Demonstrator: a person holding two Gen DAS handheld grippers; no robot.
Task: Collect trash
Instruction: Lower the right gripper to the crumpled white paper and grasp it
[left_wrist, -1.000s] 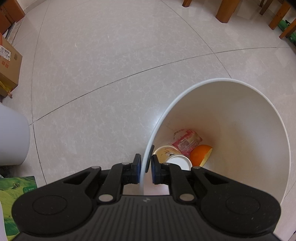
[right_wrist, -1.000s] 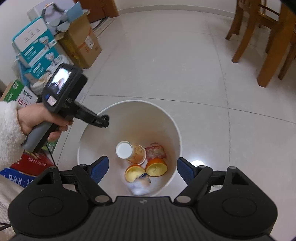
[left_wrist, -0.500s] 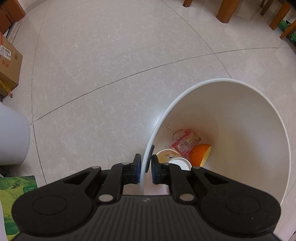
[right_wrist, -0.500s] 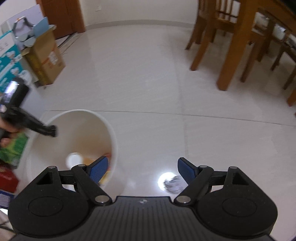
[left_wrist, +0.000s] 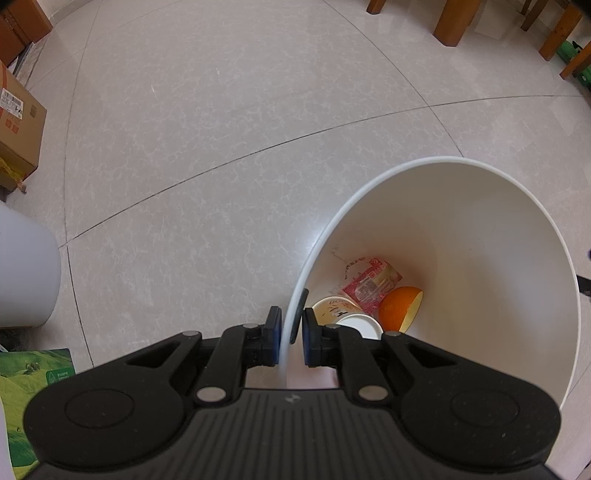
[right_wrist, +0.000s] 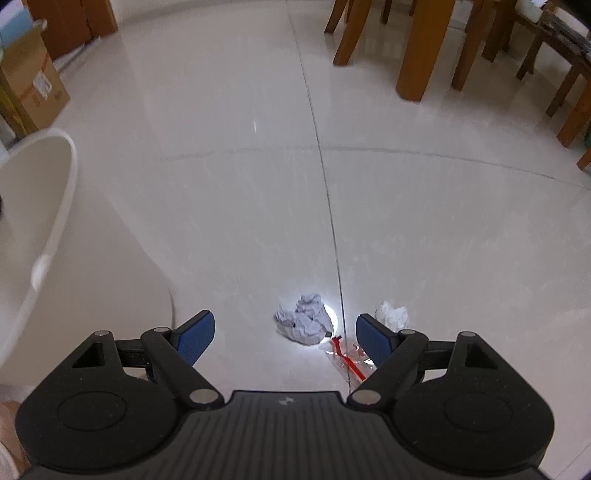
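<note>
The left gripper (left_wrist: 290, 341) is clamped on the rim of a white bin (left_wrist: 480, 236) holding a paper cup (left_wrist: 345, 314), a red wrapper (left_wrist: 371, 282) and an orange peel (left_wrist: 400, 308). The right gripper (right_wrist: 284, 338) hangs wide open above the floor (right_wrist: 240, 166), over a crumpled grey-white paper ball (right_wrist: 304, 319), beside what looks like clear plastic with a red strip (right_wrist: 347, 360).

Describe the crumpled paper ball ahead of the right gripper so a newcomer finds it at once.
On the pale tiled floor, right of the white bin, three scraps lie by a grout line. The crumpled paper ball is the largest and leftmost, greyish, beside a bright glare.
</note>
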